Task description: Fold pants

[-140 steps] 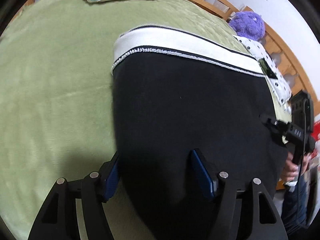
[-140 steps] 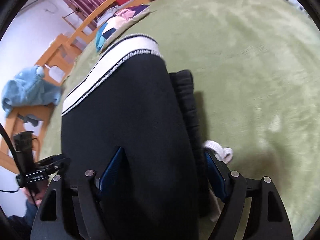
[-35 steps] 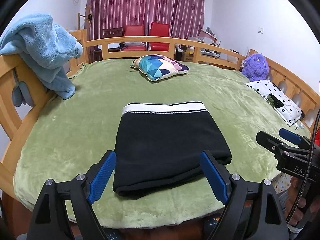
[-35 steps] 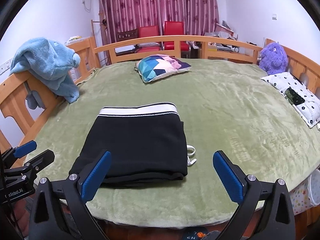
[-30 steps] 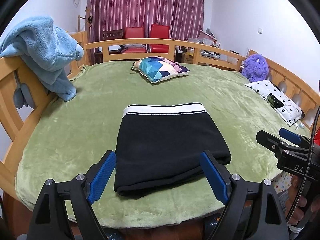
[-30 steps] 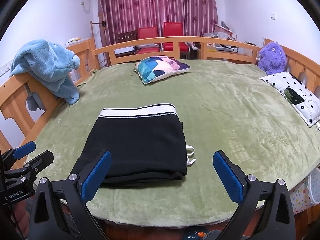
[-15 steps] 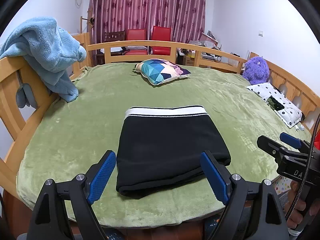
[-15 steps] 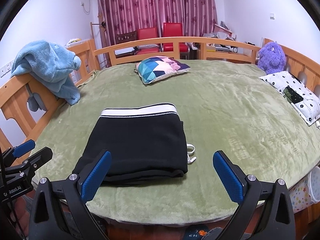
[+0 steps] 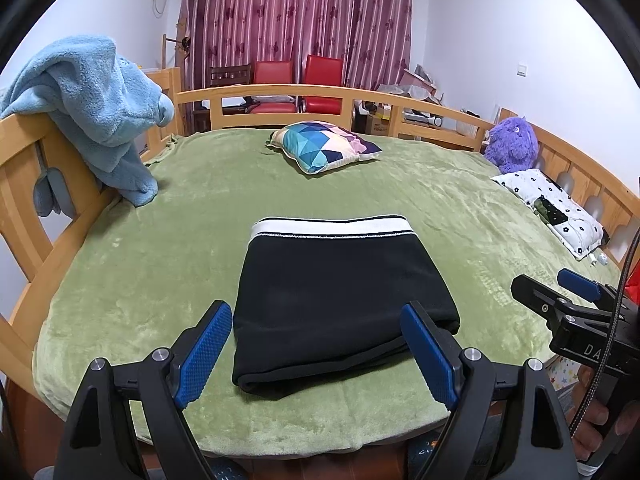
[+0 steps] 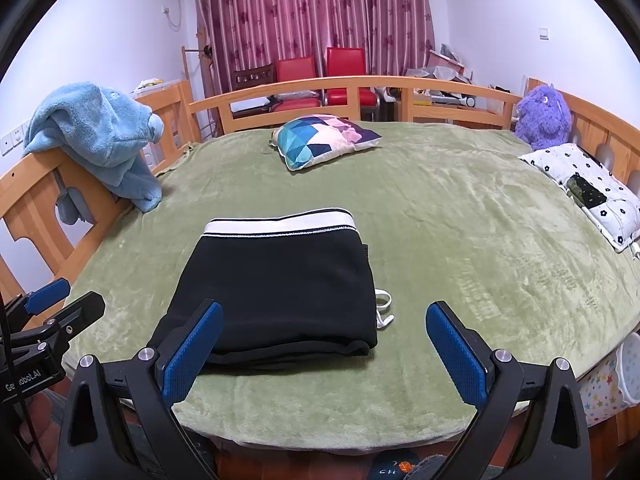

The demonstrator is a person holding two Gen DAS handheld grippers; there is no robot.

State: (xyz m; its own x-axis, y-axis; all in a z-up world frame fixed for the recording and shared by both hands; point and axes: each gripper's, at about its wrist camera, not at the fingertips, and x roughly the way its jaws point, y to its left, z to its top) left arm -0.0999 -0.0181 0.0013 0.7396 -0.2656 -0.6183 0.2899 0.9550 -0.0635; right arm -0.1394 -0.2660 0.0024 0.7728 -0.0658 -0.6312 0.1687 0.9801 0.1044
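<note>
The black pants (image 9: 336, 292) (image 10: 280, 292) lie folded into a compact rectangle near the front edge of the green bed, white waistband (image 9: 332, 225) toward the far side. A white drawstring (image 10: 383, 308) sticks out at their right edge. My left gripper (image 9: 316, 354) hangs open in front of the bed, held back from the pants, nothing between its blue pads. My right gripper (image 10: 324, 352) is open too, also back from the fabric and empty. Each gripper shows at the edge of the other's view: the right one (image 9: 560, 300), the left one (image 10: 52, 304).
A green blanket (image 9: 160, 248) covers the bed inside a wooden rail (image 9: 280, 92). On it lie a patterned cushion (image 9: 324, 145), a purple plush toy (image 9: 510, 144) and a dotted white pillow (image 9: 556, 208). A blue towel (image 9: 96, 104) hangs on the left rail.
Several seconds ago both grippers were down over the pants; they have since pulled back and up, away from the bed. Over the last second nothing has visibly moved.
</note>
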